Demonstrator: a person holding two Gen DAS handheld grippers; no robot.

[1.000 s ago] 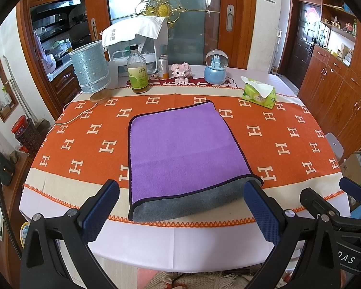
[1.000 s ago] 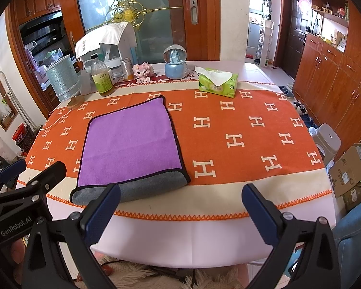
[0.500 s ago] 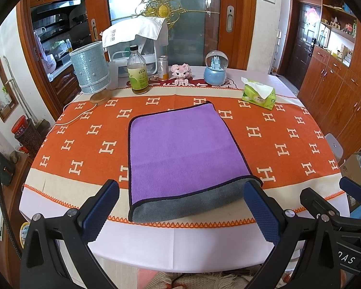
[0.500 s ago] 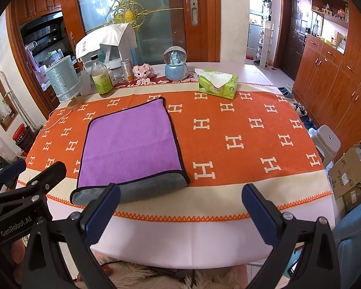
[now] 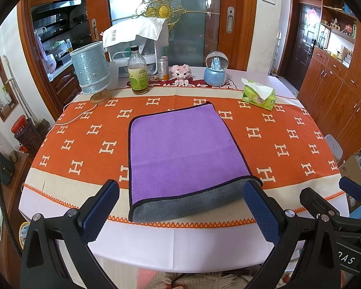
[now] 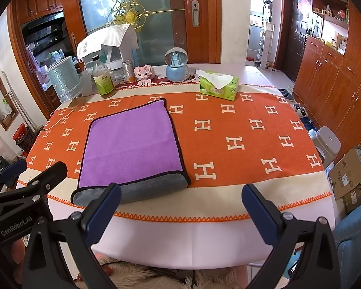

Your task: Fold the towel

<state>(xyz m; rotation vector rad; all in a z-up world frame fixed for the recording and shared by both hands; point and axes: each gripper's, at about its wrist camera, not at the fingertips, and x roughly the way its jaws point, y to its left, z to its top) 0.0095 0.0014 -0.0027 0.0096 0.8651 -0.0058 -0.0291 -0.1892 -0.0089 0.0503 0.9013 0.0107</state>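
1. We see the towel (image 5: 180, 149) lying flat on the worktop (image 5: 180, 248), over an orange cloth (image 5: 288, 144) printed with white H marks.
2. The towel is folded: its purple face is up, and a grey strip of the under layer shows along its near edge (image 6: 137, 190).
3. A dark trim runs round the purple layer, and its near right corner curls over the grey.
4. Our left gripper (image 5: 183, 214) hangs near the worktop's near edge, its fingers (image 5: 101, 212) spread wide with nothing between them.
5. In the left view the right finger overlaps the towel's near right corner; we cannot tell whether it touches.
6. Our right gripper (image 6: 180, 214) hangs to the right of the towel, its fingers (image 6: 260, 214) also spread wide and empty.
7. In the right view its left finger overlaps the grey strip; contact is unclear here too.
8. The left gripper's body shows at the left edge of the right view, beside the towel's near left corner.
9. Along the far edge stand a silver-blue lamp (image 5: 91, 69), a bottle (image 5: 138, 72) with a green label, a can (image 5: 163, 68), a pink toy (image 5: 181, 73) and a snow globe (image 5: 215, 69).
10. A green tissue box (image 5: 258, 95) sits far right of the towel, well apart from it.
11. A white cord (image 5: 74, 118) runs from the lamp across the cloth's left side.
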